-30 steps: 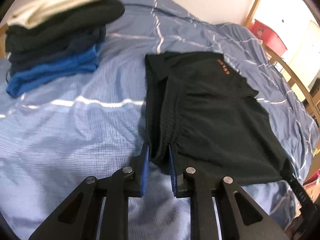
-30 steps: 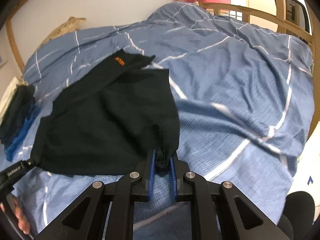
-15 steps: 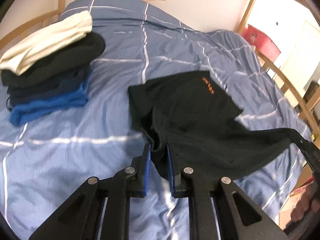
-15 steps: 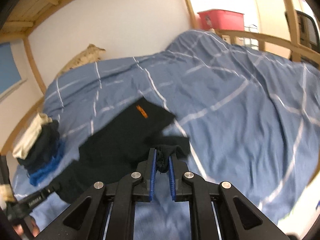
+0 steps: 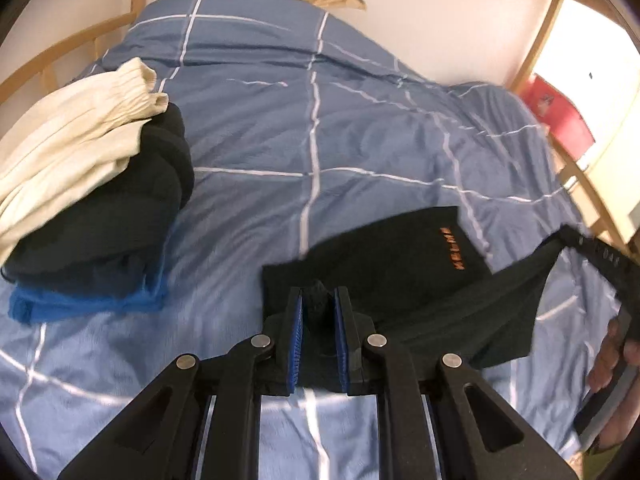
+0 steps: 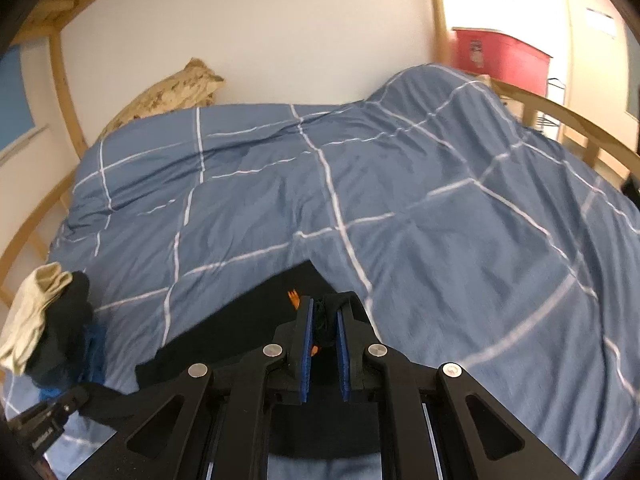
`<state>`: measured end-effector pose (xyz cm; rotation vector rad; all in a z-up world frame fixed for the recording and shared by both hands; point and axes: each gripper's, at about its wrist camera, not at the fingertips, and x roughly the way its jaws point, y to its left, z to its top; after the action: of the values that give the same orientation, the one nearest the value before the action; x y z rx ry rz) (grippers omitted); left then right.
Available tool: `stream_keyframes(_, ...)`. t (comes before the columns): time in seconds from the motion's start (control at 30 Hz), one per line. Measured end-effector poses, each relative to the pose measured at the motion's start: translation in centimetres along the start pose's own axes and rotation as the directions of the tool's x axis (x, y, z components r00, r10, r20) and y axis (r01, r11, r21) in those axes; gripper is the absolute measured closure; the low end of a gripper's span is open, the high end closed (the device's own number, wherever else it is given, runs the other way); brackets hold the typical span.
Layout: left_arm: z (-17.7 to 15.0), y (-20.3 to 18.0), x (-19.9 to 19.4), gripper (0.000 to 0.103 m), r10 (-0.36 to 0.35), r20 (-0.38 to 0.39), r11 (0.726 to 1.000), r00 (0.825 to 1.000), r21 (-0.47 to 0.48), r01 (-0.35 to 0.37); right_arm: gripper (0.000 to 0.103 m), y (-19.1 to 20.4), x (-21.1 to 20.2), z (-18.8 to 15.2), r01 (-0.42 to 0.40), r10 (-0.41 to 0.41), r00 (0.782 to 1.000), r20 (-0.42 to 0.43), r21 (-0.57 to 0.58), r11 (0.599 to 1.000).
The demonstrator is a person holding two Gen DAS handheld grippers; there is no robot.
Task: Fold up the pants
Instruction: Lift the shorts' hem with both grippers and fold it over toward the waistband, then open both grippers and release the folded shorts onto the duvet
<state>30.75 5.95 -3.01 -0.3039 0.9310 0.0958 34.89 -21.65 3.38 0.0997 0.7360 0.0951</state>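
Note:
The black pants (image 5: 404,268) with an orange logo lie partly folded on the blue checked bedcover (image 5: 320,128). My left gripper (image 5: 318,300) is shut on a bunched black edge of the pants and holds it above the part lying on the bed. My right gripper (image 6: 323,318) is shut on another black edge of the pants (image 6: 248,324), lifted over the logo end. The right gripper's fingers (image 5: 592,248) show at the right of the left wrist view with the cloth stretched to it.
A stack of folded clothes (image 5: 92,200), cream on top, then black and blue, sits on the bed at the left, also in the right wrist view (image 6: 48,328). A wooden bed rail (image 6: 568,120) runs along the right. A red bin (image 6: 500,56) stands beyond it.
Both grippers have lifted their held edges and carried them forward over the pants toward the logo end. The views now tilt up toward the wall.

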Motion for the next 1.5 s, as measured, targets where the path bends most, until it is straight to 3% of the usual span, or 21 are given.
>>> stream_keyframes(0.27, 1.9, 0.4, 5.5, 0.085, 0.101, -0.047, 0.995, 0.994, 0.031, -0.099, 0.091, 3.0, 11.2, 3.2, -0.036, 0.031, 0.993, -0.112, -0.044, 0.998)
stream_keyframes(0.37, 2.5, 0.5, 6.7, 0.076, 0.155, -0.037, 0.987, 0.987, 0.052, -0.153, 0.091, 3.8, 14.0, 3.2, -0.022, 0.012, 0.991, -0.135, -0.073, 0.997)
stream_keyframes(0.4, 2.6, 0.4, 7.0, 0.062, 0.189, -0.026, 0.980, 0.982, 0.073, -0.187, 0.089, 3.9, 14.5, 3.1, -0.021, 0.009, 0.990, -0.141, -0.083, 0.996)
stream_keyframes(0.43, 2.8, 0.5, 7.0, 0.042, 0.204, -0.015, 0.976, 0.979, 0.080, -0.202, 0.081, 4.2, 15.0, 2.9, -0.009, -0.006, 0.989, -0.148, -0.105, 0.994)
stream_keyframes(0.47, 3.0, 0.4, 6.7, 0.035, 0.225, 0.017, 0.970, 0.974, 0.088, -0.225, 0.063, 4.3, 15.1, 2.8, 0.012, -0.030, 0.989, -0.143, -0.122, 0.992)
stream_keyframes(0.53, 3.0, 0.4, 5.7, 0.032, 0.236, 0.084, 0.965, 0.968, 0.094, -0.243, 0.042, 4.3, 14.8, 2.8, 0.062, -0.078, 0.991, -0.104, -0.149, 0.987)
stream_keyframes(0.63, 2.3, -0.5, 3.9, 0.024, 0.258, 0.177, 0.949, 0.950, 0.135, -0.283, 0.042, 4.0, 12.9, 2.5, 0.092, -0.099, 0.995, -0.027, -0.187, 0.978)
stream_keyframes(0.73, 0.2, -1.2, 2.4, 0.023, 0.235, 0.235, 0.943, 0.943, 0.182, -0.280, 0.042, 3.0, 10.2, 1.5, 0.078, -0.077, 0.997, 0.011, -0.180, 0.981)
stream_keyframes(0.9, -4.2, -2.0, 0.9, 0.023, 0.184, 0.248, 0.945, 0.951, 0.221, -0.241, 0.042, 0.0, 5.3, -2.8, 0.018, -0.009, 0.998, 0.063, -0.145, 0.989)
stream_keyframes(1.0, -6.7, -2.0, 0.4, 0.023, 0.223, 0.290, 0.935, 0.931, 0.205, -0.288, 0.042, -1.4, 3.7, -5.7, 0.026, -0.015, 0.997, 0.077, -0.141, 0.990)
stream_keyframes(1.07, -7.5, -2.0, 0.7, 0.023, 0.228, 0.291, 0.941, 0.929, 0.179, -0.287, 0.042, -2.5, 2.9, -7.4, 0.024, -0.015, 0.997, 0.075, -0.120, 0.992)
stream_keyframes(1.27, -9.8, -1.7, 2.7, 0.023, 0.192, 0.201, 0.955, 0.960, 0.187, -0.230, 0.042, -4.4, 1.8, -11.9, -0.002, 0.004, 0.999, 0.037, -0.063, 0.998)
stream_keyframes(1.5, -11.1, -1.5, 3.1, 0.023, 0.197, 0.216, 0.956, 0.956, 0.173, -0.236, 0.042, -5.0, 1.6, -13.9, -0.014, 0.017, 0.998, 0.063, -0.047, 0.999)
